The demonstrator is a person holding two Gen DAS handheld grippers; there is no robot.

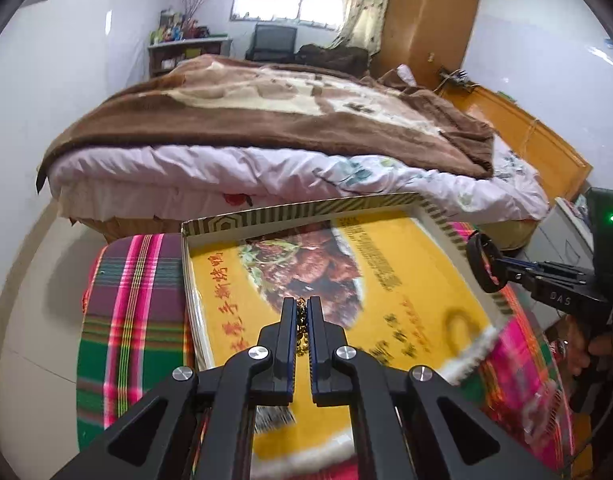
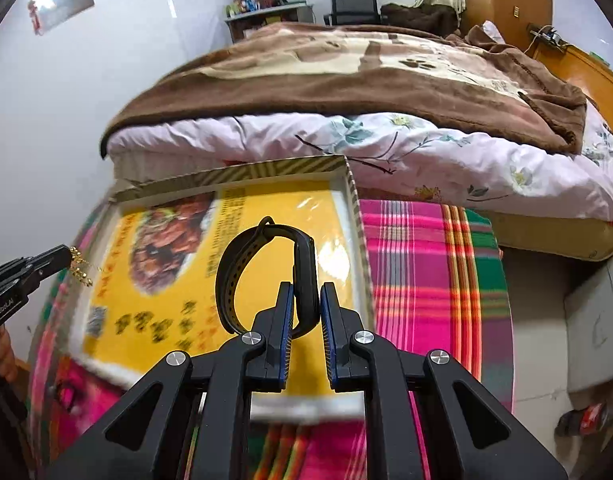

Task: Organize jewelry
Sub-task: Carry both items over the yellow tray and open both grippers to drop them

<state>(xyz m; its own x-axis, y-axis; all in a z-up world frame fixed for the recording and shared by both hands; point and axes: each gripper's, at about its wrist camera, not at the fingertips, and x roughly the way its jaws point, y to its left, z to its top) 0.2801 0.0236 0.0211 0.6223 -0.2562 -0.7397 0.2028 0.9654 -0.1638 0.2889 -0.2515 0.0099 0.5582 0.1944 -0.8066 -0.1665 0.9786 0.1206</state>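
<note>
Gripping a gold chain (image 1: 302,328) and black wristband (image 2: 266,276) above the box's rim (image 2: 234,172).

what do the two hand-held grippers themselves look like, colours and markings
Both are matte black, with angular linkage arms joined by round silver pivot bolts and blue ridged pads lining the fingers. The left hand-held gripper reads "GenRobot.AI" on its side in the right wrist view. The right hand-held gripper shows pale lettering "DAS", a green indicator light and a dark cable.
</note>
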